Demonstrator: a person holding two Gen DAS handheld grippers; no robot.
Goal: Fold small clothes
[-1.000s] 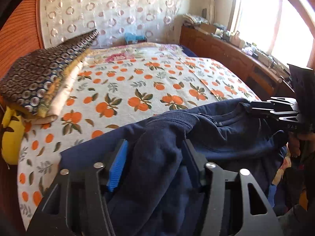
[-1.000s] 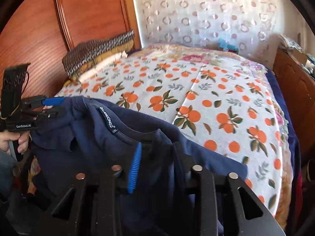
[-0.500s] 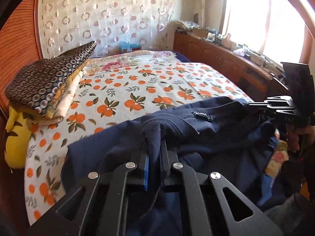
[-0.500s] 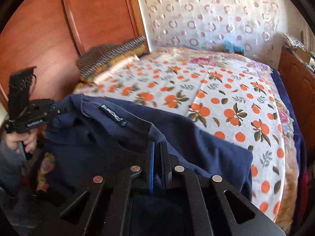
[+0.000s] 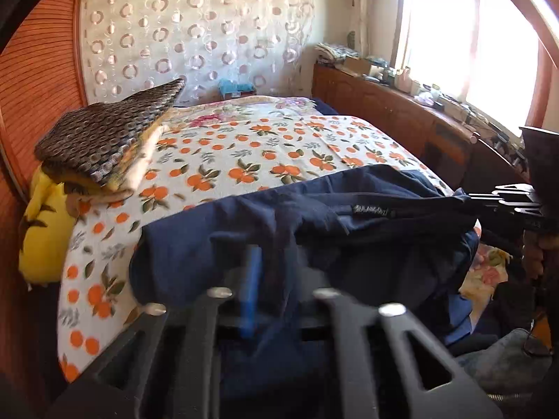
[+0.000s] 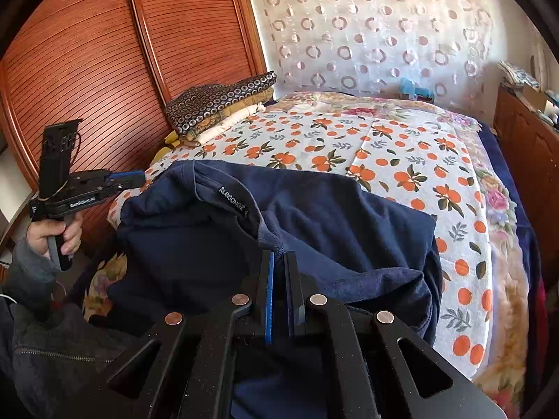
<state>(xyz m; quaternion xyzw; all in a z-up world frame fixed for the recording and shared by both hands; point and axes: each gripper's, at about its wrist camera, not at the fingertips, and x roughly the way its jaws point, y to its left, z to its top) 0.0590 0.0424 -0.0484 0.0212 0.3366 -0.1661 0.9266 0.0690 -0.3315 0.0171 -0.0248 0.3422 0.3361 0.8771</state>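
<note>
At the near edge of the orange-print bedspread (image 6: pixel 401 160) your navy sweatshirt (image 6: pixel 332 209) hangs stretched crosswise, collar between both hands, right gripper (image 6: pixel 278 262) clamped on it, left gripper (image 5: pixel 272 262) blurred but seemingly pinching its shoulder

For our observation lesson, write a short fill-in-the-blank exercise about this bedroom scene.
1. The sweatshirt the right hand-held gripper pinches is ____ in colour.
2. The bedspread is printed with ____.
3. The folded stack lies beside the ____ wardrobe doors.

Answers: navy blue; oranges; wooden
</note>
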